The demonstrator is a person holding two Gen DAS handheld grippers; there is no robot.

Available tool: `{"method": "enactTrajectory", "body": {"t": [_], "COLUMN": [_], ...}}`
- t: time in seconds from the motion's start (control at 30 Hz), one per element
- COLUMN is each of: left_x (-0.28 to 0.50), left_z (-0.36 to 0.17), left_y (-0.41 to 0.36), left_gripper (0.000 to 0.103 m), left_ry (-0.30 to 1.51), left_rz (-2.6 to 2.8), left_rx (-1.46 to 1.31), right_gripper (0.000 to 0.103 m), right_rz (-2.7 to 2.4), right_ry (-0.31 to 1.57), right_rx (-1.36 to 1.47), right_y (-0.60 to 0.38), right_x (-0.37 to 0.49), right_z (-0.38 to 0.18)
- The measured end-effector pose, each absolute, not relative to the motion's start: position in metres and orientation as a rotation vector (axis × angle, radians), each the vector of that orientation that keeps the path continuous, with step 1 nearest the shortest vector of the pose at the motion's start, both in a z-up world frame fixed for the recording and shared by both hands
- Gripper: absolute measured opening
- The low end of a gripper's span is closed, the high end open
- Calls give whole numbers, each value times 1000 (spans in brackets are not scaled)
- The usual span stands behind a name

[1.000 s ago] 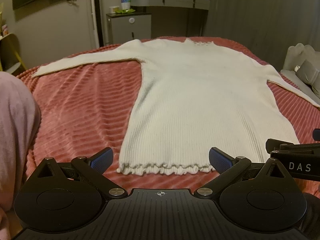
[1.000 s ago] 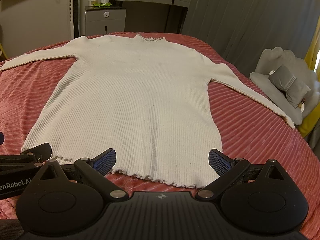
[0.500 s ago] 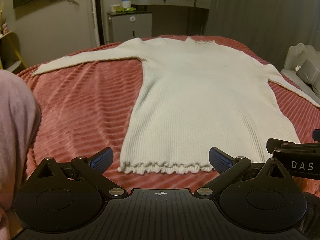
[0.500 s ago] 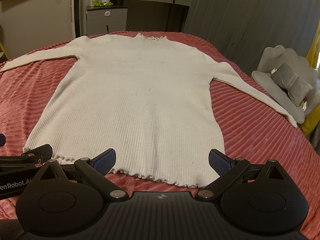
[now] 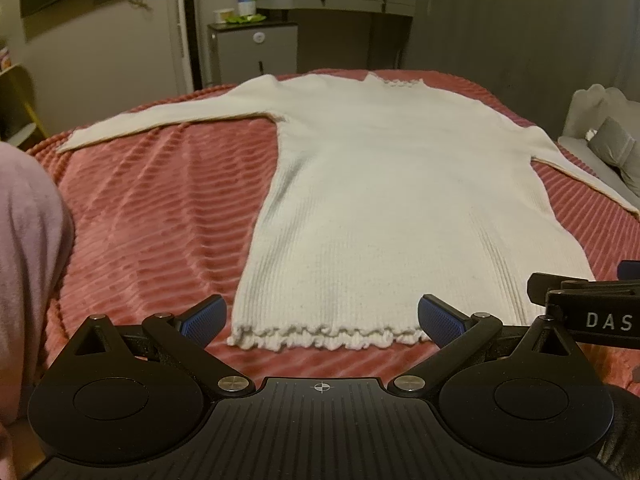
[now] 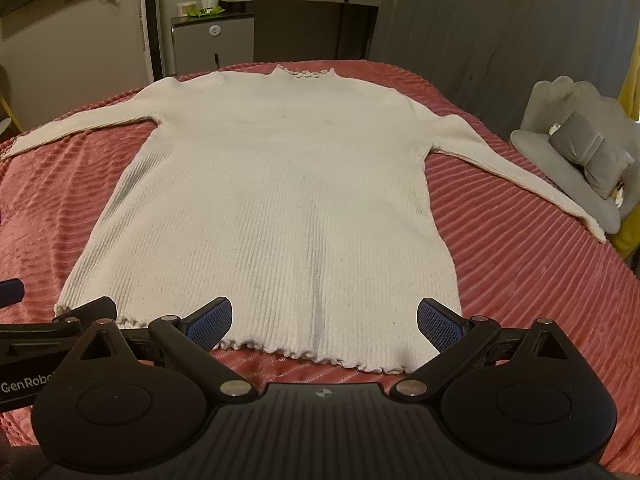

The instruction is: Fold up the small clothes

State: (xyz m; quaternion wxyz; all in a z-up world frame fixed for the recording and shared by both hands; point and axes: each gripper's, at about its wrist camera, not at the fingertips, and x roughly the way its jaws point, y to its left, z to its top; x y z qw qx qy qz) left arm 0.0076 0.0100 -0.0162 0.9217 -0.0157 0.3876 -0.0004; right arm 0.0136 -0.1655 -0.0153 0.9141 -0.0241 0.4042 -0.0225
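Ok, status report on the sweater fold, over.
Left gripper open, right gripper open, both at the hem. White sweater flat on the red bedspread, sleeves spread, unfolded. Nothing in the way.

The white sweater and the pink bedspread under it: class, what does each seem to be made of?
White sweater: looks like a soft matte rib knit, perhaps cotton or wool, given its fine lengthwise ribs and frilled hem.

Pink bedspread: looks like plush, slightly shiny fleece or chenille, given its raised wavy ridges that catch light.

One white sweater (image 6: 276, 200) lies on one pink bed (image 6: 520, 280); two grippers, left gripper (image 5: 322, 318) and right gripper (image 6: 325, 318); one grey chair (image 6: 576, 160).
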Motion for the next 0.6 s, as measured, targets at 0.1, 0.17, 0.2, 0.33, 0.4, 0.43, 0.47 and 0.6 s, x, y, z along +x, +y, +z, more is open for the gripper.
{"method": "enactTrajectory", "body": {"t": [0.1, 0.17, 0.2, 0.33, 0.4, 0.43, 0.47, 0.6], "left_x": [8, 7, 8, 15, 23, 29, 35, 66], "left_z": [-14, -11, -10, -5, -4, -5, -5, -10], "left_y": [10, 9, 9, 12, 12, 12, 10, 3], "left_gripper": [103, 103, 103, 103, 103, 103, 103, 103], "left_ry": [771, 737, 718, 671, 662, 661, 662, 665], "left_rz": [-8, -11, -18, -52, -59, -55, -52, -39], "left_rx": [-23, -5, 0, -29, -47, -51, -54, -78], "right_gripper": [99, 99, 99, 99, 99, 99, 99, 99], "right_rz": [-31, -2, 16, 41, 28, 26, 23, -11], "right_ry": [830, 825, 823, 783, 775, 778, 783, 780], "right_rx": [-8, 69, 123, 261, 286, 322, 360, 461], "right_y": [-171, -181, -189, -227, -246, -258, -271, -317], "right_x": [14, 14, 15, 21, 27, 31, 36, 57], "right_z": [-14, -12, -11, -15, -21, -25, -29, -48]}}
